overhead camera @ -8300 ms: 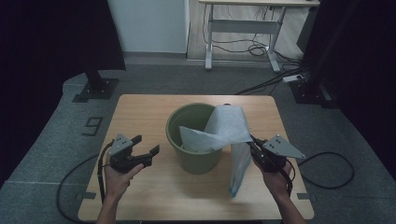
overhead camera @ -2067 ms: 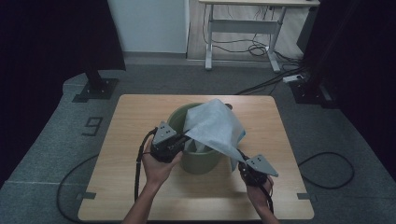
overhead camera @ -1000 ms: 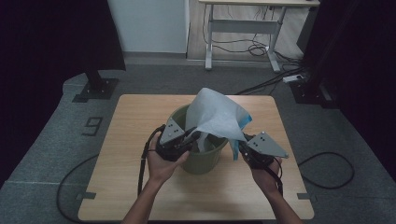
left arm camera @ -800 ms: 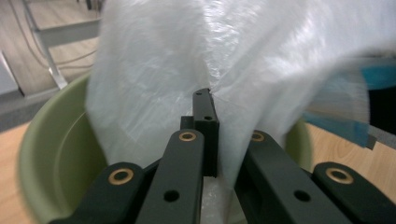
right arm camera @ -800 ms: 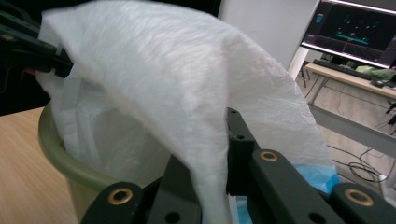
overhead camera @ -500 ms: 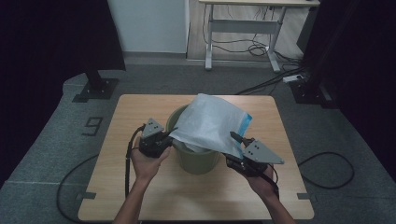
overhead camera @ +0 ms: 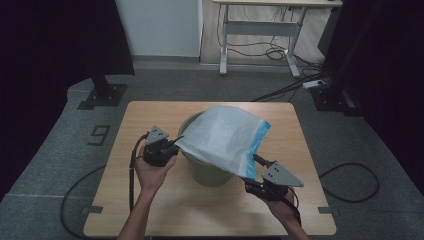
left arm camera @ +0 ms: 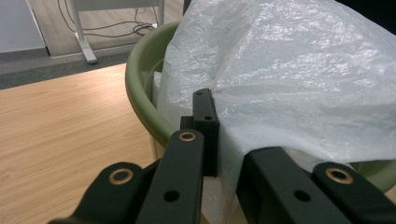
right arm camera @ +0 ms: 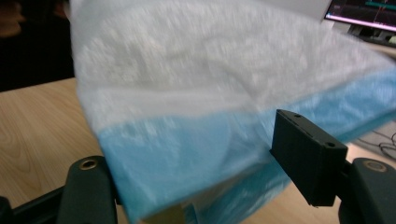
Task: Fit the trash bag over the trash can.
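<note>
1. The bin liner (overhead camera: 222, 137) is a thin, crinkled, translucent white plastic bag with a blue band along one edge; it lies spread over the mouth of the olive-green bucket (overhead camera: 207, 172) at the middle of the desk (overhead camera: 120, 200).
2. The left gripper (overhead camera: 162, 149), at nine o'clock of the bucket, has its fingers (left arm camera: 205, 116) clamped on the bag's white edge at the rim.
3. The right gripper (overhead camera: 260, 172), at four o'clock, has just been opening; its fingers (right arm camera: 306, 154) stand apart with the blue band between them.
</note>
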Tool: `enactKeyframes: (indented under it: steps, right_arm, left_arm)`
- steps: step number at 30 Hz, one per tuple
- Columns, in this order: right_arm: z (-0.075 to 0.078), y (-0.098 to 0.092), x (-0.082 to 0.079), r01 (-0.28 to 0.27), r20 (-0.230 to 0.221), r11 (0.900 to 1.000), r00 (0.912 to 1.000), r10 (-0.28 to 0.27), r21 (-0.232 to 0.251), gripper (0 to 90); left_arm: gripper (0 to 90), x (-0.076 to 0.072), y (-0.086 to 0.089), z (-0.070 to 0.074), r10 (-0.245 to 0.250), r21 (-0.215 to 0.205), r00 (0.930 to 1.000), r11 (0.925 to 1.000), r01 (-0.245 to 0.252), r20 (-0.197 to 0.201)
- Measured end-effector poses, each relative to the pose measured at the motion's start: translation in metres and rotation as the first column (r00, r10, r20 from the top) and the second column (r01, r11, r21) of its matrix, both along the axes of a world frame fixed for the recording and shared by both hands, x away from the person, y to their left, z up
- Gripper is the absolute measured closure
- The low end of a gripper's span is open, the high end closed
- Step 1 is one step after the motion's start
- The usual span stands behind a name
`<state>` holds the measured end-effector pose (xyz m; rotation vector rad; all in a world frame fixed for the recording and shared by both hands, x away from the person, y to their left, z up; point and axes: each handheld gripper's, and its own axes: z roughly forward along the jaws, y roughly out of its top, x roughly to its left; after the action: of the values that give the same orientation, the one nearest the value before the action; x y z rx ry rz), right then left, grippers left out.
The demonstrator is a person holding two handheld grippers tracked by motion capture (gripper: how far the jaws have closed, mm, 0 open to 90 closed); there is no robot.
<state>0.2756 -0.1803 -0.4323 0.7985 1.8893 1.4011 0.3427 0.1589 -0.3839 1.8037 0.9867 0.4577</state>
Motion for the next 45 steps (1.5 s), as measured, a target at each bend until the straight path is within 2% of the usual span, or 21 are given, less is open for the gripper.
enactKeyframes:
  steps: [6,8,9,13,17,21,26,31,37,39,42,43,45]
  right_arm:
    - [-0.019,-0.010,0.010,0.036,-0.031,0.999,0.9989,-0.036,0.003,28.9]
    - [-0.020,-0.011,0.011,0.041,-0.028,0.999,0.9988,-0.041,0.002,28.9]
    - [-0.021,-0.012,0.014,0.069,-0.022,0.998,0.9973,-0.070,-0.004,28.8]
    - [-0.021,-0.017,0.019,0.097,-0.024,0.995,0.9950,-0.097,0.007,28.8]
    - [-0.016,-0.024,0.019,0.102,-0.014,0.994,0.9947,-0.102,0.025,29.0]
    - [-0.009,-0.027,0.015,0.094,0.029,0.995,0.9951,-0.095,0.030,29.4]
    - [-0.002,-0.031,0.016,0.096,0.054,0.995,0.9938,-0.097,0.032,30.5]
    - [0.009,-0.031,0.020,0.070,0.086,0.997,0.9937,-0.072,0.029,33.9]
    - [0.019,-0.020,0.020,0.019,0.120,1.000,0.9926,-0.020,0.002,36.1]
    - [0.021,-0.015,0.021,0.006,0.128,1.000,0.9917,-0.004,-0.013,40.3]
    - [0.023,-0.011,0.022,-0.010,0.121,1.000,0.9926,0.013,-0.022,64.0]
    - [0.023,-0.010,0.023,-0.003,0.120,1.000,0.9928,0.005,-0.021,70.4]
    - [0.023,-0.011,0.024,-0.003,0.110,1.000,0.9939,0.005,-0.014,81.4]
  left_arm:
    - [88.9,0.005,0.004,-0.001,0.005,-0.023,0.9998,0.9997,-0.005,-0.017]
    - [88.6,0.005,0.004,-0.001,0.004,-0.025,0.9998,0.9997,-0.004,-0.017]
    - [88.1,0.005,0.004,0.000,0.002,-0.028,0.9998,0.9996,-0.003,-0.017]
    - [88.0,0.005,0.007,0.001,0.006,-0.031,0.9999,0.9995,-0.006,-0.015]
    - [87.6,0.006,0.011,0.003,0.013,-0.041,0.9997,0.9991,-0.014,-0.019]
    - [86.9,0.008,0.012,0.002,0.013,-0.040,0.9997,0.9991,-0.014,-0.022]
    - [86.4,0.009,0.014,0.005,0.010,-0.040,0.9998,0.9991,-0.010,-0.018]
    - [85.7,0.010,0.017,0.009,0.007,-0.046,0.9999,0.9989,-0.007,-0.015]
    - [85.4,0.010,0.014,0.008,-0.004,-0.038,0.9999,0.9993,0.003,-0.013]
    - [85.3,0.009,0.013,0.008,-0.010,-0.039,0.9999,0.9992,0.009,-0.013]
    - [83.4,0.008,0.011,0.008,-0.019,-0.036,0.9998,0.9992,0.018,-0.009]
    - [81.1,0.008,0.012,0.008,-0.025,-0.037,0.9997,0.9990,0.025,-0.006]
    - [69.9,0.005,0.013,0.010,-0.040,-0.047,0.9991,0.9980,0.041,0.008]
